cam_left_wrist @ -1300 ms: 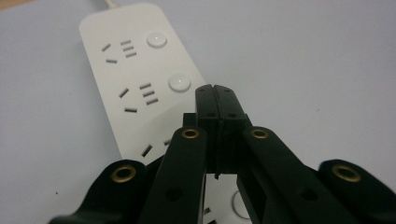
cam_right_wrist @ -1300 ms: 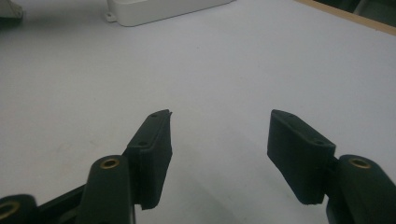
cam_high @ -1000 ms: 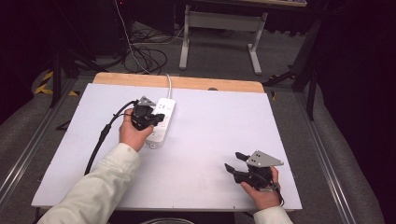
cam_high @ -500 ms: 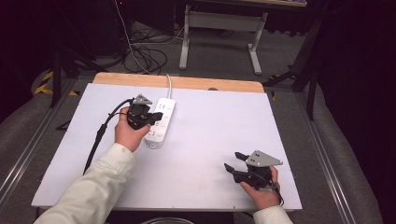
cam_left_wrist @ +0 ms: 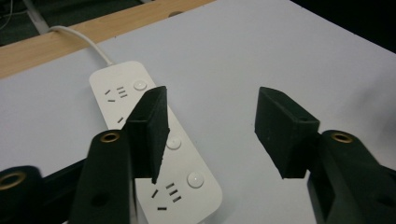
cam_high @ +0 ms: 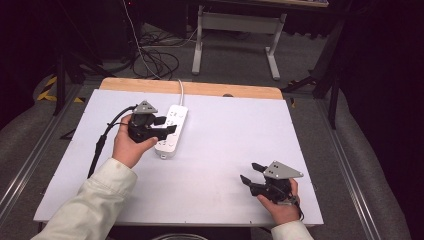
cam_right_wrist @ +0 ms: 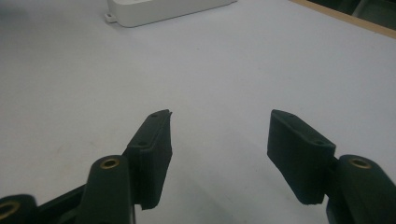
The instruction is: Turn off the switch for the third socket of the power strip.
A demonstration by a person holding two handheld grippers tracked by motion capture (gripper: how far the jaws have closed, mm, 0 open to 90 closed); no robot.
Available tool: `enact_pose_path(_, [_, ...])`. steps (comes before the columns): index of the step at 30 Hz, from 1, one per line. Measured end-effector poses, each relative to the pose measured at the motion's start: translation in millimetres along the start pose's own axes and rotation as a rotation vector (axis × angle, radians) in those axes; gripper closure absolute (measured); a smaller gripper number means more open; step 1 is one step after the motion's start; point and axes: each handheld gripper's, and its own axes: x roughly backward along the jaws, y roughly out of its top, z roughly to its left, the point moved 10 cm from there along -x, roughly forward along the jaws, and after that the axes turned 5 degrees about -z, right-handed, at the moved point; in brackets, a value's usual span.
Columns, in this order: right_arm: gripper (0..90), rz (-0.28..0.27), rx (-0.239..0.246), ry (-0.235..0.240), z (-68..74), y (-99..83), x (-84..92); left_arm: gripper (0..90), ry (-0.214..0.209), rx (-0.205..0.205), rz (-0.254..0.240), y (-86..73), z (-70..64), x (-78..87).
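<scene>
A white power strip lies on the white table, and its white cord runs off over the far edge. My left gripper hovers just over the strip's left side, held in the person's left hand. In the left gripper view the jaws have just been opening and stand open with nothing between them, the strip below and behind the left jaw. My right gripper rests near the front right of the table, open and empty. The strip's near end shows far ahead of it.
The white tabletop has a wooden strip along its far edge. The left gripper's black cable trails off the table's left side. On the floor beyond are loose cables and a grey stand's legs.
The left hand has risen and drawn a little back toward the left of the strip, and its jaws have gone from shut to open. The right hand has stayed put.
</scene>
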Motion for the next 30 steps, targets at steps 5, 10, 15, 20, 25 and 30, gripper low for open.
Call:
enact_pose_path(5, [40.8, 0.001, -0.001, 0.000, 0.1, 0.0, -0.3, 37.2, -0.007, -0.023, -0.012, 1.8, -8.2, 19.5])
enact_pose_path(10, [41.1, -0.006, -0.001, -0.001, 0.1, 0.8, 0.3, 34.7, -0.038, -0.045, -0.043, -3.8, -18.4, 38.0])
enact_pose_path(15, [40.5, -0.007, -0.002, -0.001, 0.5, 1.1, 0.3, 30.9, -0.041, -0.064, -0.069, -13.1, -22.0, 57.0])
enact_pose_path(20, [40.6, -0.006, -0.004, 0.002, 0.8, 1.0, 0.1, 26.3, -0.063, -0.073, -0.088, -23.3, -22.4, 71.8])
enact_pose_path(25, [40.4, -0.003, -0.008, 0.004, 1.2, 0.7, -0.4, 22.6, -0.069, -0.074, -0.106, -36.0, -19.3, 81.3])
enact_pose_path(30, [40.4, -0.005, -0.007, 0.011, 2.0, 1.0, -0.6, 21.9, -0.060, -0.077, -0.128, -53.8, -14.3, 87.9])
